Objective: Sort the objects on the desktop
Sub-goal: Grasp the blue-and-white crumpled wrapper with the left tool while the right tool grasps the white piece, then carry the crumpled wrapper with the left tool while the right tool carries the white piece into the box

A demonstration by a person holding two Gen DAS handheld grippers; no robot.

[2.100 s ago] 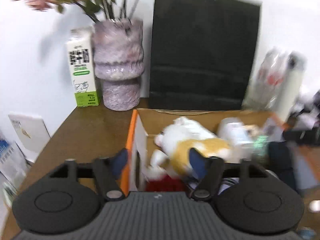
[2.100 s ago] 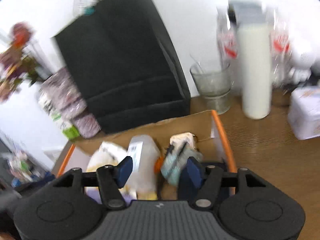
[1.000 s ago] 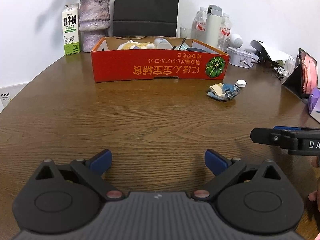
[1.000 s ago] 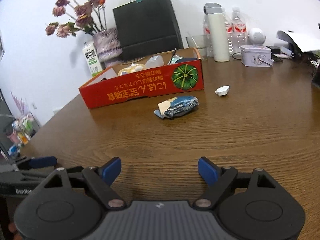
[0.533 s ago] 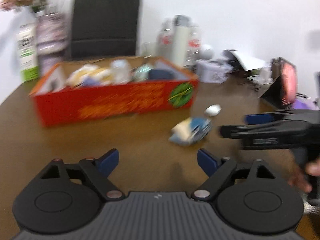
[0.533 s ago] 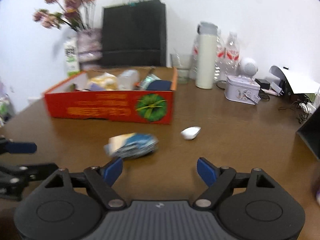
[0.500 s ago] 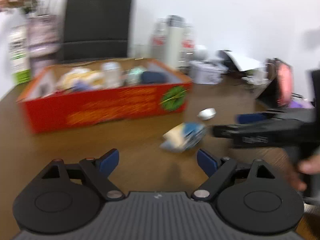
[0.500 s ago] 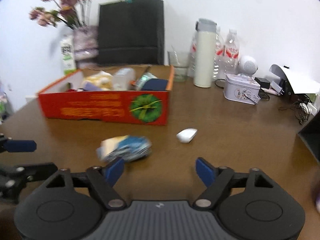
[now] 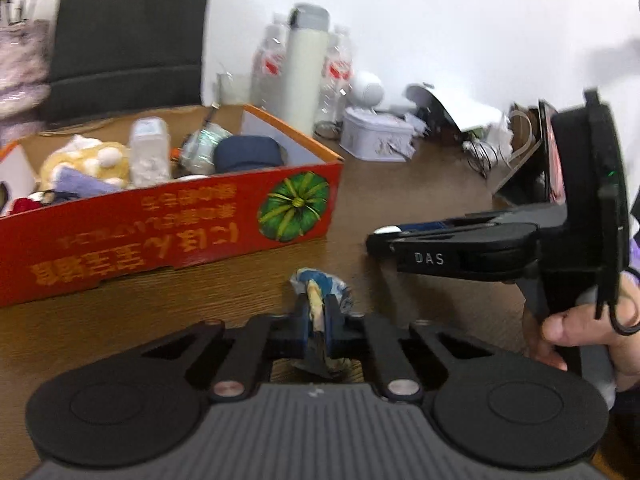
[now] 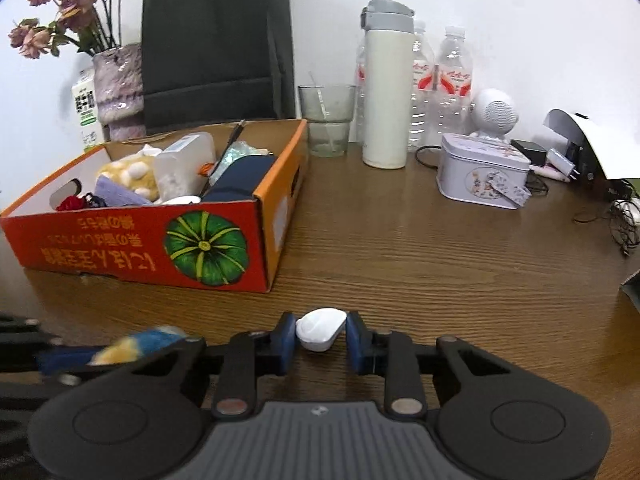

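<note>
Surface: brown wood-grain table (image 10: 440,264), grain running roughly side to side in the right wrist view. Backdrop is a plain white wall (image 10: 520,20).

Left gripper (image 9: 318,318): fingers drawn narrow, clamped on a crumpled blue-and-white packet (image 9: 320,286), which sticks out past the fingertips toward 12 o'clock. Whether the packet touches the table cannot be told. In the right wrist view the same packet shows blurred at 9 o'clock.

Right gripper (image 10: 321,340): blue pads pressed against both sides of a small white case (image 10: 320,329), which sits low over the table. In the left wrist view this gripper enters from 3 o'clock, held by the right hand (image 9: 588,320).

Red cardboard box (image 10: 140,248), with a green pumpkin print and inverted script on its front, stands at 10 o'clock of the right wrist view. Inside: yellow-and-white plush toy (image 10: 132,176), clear plastic container (image 10: 182,168), navy pouch (image 10: 240,180), a small red item at the far left corner; other contents are too jumbled to name.

Behind the box, against the wall: black paper bag (image 10: 216,48), mottled purple vase (image 10: 118,84) with dried pink flowers, milk carton (image 10: 85,108). From 12 to 2 o'clock: drinking glass (image 10: 328,120), white thermos (image 10: 386,84), two water bottles (image 10: 452,80), round white speaker (image 10: 494,114), pale tin (image 10: 482,172), cables and chargers near the edge.
</note>
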